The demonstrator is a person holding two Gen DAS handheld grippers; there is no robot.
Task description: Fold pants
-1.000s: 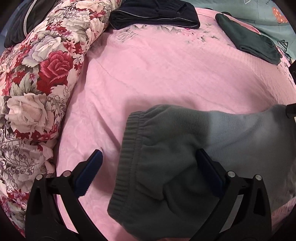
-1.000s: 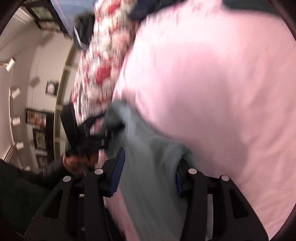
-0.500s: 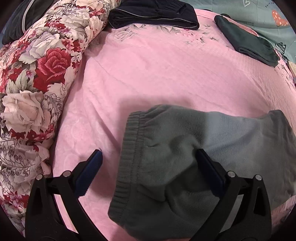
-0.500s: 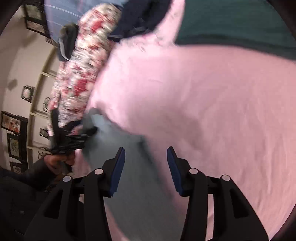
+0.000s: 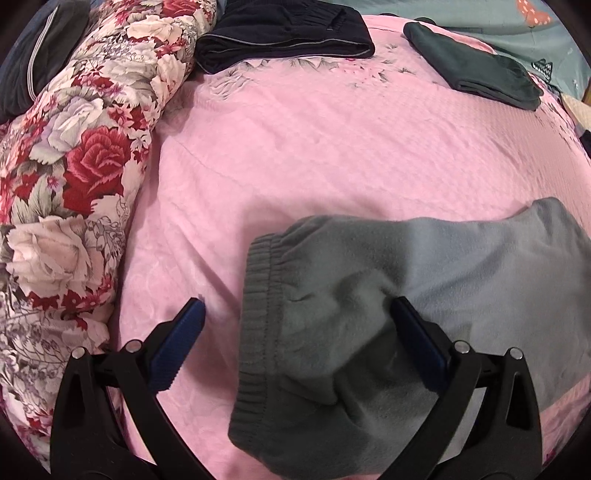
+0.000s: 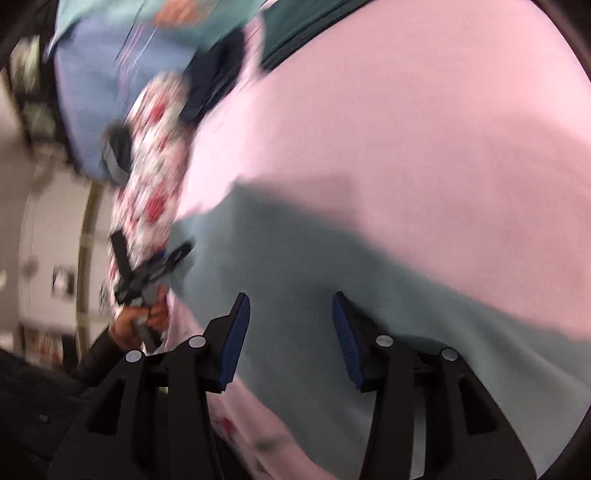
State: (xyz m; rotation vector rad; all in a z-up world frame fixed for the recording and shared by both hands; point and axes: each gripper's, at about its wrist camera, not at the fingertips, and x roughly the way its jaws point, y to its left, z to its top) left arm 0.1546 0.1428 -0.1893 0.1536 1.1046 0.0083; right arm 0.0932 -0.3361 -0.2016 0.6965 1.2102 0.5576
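Note:
Grey fleece pants point(image 5: 424, 295) lie on the pink bedspread point(image 5: 332, 147), their ribbed waistband point(image 5: 255, 325) toward the left. My left gripper point(image 5: 295, 314) is open wide; the waistband end lies between its fingers, the right finger point(image 5: 417, 343) resting on the fabric. In the blurred right wrist view the pants point(image 6: 332, 277) spread flat under my right gripper point(image 6: 290, 306), which is open with nothing between its pads. The left gripper point(image 6: 147, 269) shows there at the far end of the pants.
A floral quilt roll point(image 5: 74, 166) runs along the left. Folded dark navy clothes point(image 5: 284, 33) and folded dark green pants point(image 5: 476, 66) lie at the far edge of the bed. A teal sheet point(image 5: 480, 18) lies beyond.
My right gripper let go of the pants, opened and swung over them as they dropped flat. The left gripper stayed open at the waistband.

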